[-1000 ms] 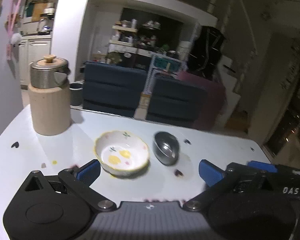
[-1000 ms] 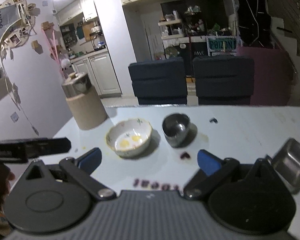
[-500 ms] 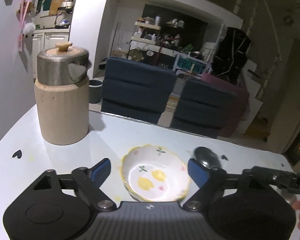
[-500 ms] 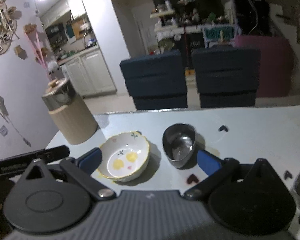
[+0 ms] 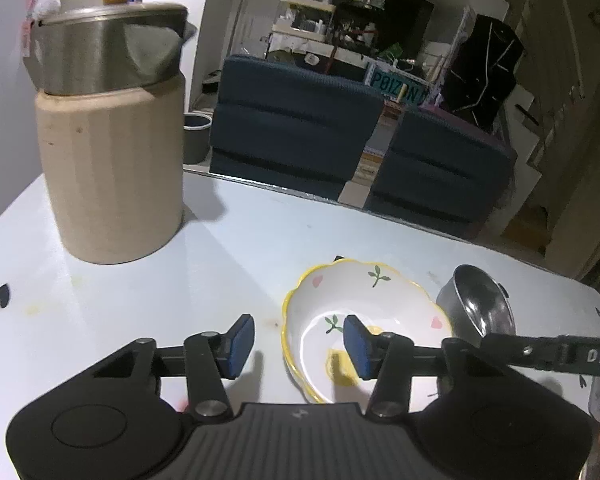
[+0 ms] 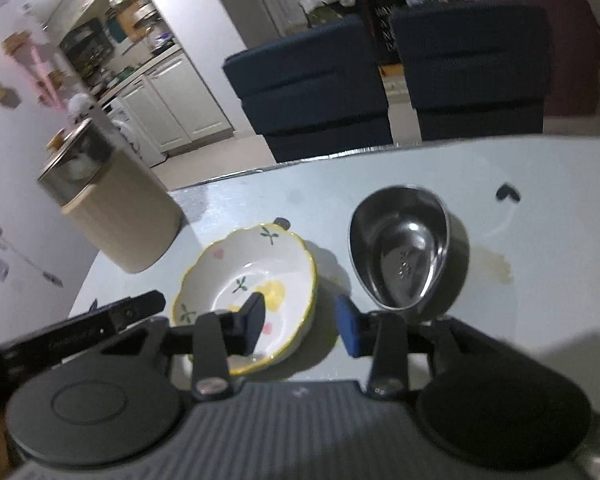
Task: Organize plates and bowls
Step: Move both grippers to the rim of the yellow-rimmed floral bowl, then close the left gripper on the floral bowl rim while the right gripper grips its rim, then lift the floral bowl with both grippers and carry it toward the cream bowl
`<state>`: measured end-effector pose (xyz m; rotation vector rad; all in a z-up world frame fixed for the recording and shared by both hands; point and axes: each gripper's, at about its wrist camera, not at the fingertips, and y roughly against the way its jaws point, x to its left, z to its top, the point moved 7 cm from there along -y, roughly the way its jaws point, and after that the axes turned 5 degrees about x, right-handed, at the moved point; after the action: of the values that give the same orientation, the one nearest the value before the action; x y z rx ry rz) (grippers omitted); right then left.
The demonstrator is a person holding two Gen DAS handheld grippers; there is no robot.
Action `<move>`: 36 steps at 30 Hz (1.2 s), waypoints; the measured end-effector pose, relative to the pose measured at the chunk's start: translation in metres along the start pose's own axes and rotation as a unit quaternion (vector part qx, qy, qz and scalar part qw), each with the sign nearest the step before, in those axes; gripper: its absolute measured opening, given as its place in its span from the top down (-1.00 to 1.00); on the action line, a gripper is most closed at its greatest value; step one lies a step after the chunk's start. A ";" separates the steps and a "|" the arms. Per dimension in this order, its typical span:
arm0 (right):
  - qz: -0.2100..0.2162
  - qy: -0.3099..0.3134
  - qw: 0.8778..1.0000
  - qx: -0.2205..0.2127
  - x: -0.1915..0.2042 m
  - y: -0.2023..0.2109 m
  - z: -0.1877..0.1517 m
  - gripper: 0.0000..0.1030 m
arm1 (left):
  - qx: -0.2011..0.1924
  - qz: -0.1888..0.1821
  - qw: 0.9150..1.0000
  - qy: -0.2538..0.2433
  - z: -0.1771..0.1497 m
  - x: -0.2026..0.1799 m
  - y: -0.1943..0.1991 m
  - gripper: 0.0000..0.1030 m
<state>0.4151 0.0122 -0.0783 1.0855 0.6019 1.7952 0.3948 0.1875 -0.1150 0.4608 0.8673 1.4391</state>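
Ceramic bowl (image 5: 360, 320) with yellow rim stands near the middle of the pale worktop (image 5: 228, 248), the steel bowl (image 5: 480, 308) just beside it on the right. At the left edge stands a beige canister (image 5: 112, 168). Left hand-held gripper (image 5: 298, 346) and right hand-held gripper (image 6: 302, 330) each straddle one side of its rim; both jaws have just been closing, half spread, pads apart from the rim.

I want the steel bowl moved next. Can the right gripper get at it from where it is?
Probably yes. The right gripper now straddles the flowered bowl's rim, its jaws just closing, but the steel bowl sits uncovered just beside it.
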 end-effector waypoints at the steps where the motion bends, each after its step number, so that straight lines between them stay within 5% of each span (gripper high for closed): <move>1: -0.003 -0.005 1.000 0.003 0.000 -0.006 0.000 0.10 | 0.003 -0.001 1.000 -0.001 0.000 0.000 -0.004 0.07; 6: -0.018 -0.009 1.000 0.015 -0.004 -0.023 -0.001 0.12 | 0.012 -0.010 1.000 -0.005 0.003 0.000 -0.023 0.21; 11: -0.016 -0.020 0.999 0.026 -0.006 -0.038 -0.002 0.45 | 0.020 -0.012 1.000 -0.005 0.004 0.002 -0.038 0.55; 20: -0.025 -0.009 0.999 0.023 -0.002 -0.052 -0.003 0.65 | 0.036 -0.017 0.999 -0.006 0.001 0.008 -0.055 0.80; 36: -0.038 0.002 0.999 0.031 0.002 -0.065 -0.008 0.68 | 0.058 -0.023 0.998 -0.033 -0.007 0.002 -0.052 0.84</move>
<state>0.4370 0.0442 -0.1310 1.0852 0.6972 1.7231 0.4237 0.1817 -0.1586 0.5688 0.9054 1.3293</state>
